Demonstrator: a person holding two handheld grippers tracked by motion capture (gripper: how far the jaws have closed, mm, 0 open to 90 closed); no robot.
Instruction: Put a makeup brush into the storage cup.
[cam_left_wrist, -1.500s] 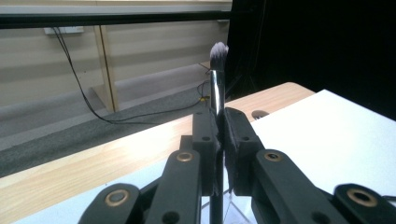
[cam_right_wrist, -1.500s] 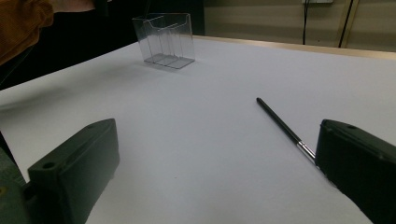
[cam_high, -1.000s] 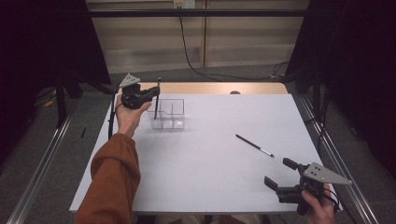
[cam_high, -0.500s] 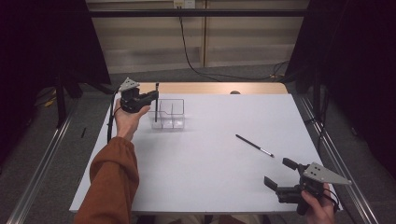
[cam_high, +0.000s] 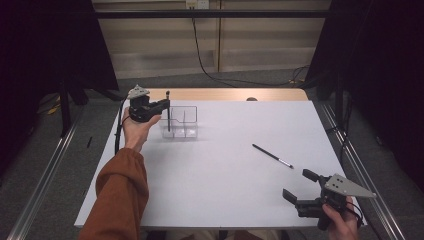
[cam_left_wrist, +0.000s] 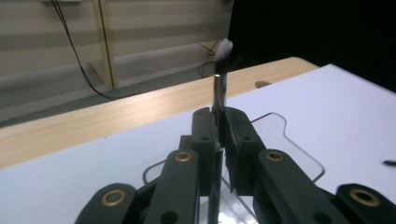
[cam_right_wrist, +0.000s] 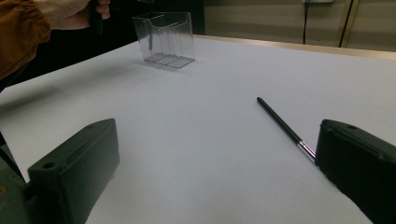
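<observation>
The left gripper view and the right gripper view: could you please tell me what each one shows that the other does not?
Left gripper view alone: the left gripper shut on an upright brush, white bristles up. Right gripper view alone: the right gripper open, a second brush lying flat between its jaws, and a hand with an orange sleeve. Shared: the clear organiser and the white table.

A rust-orange sleeve (cam_high: 120, 195) is worn on the left arm; black grippers (brass-ringed screws) are topped by grey plates.
</observation>
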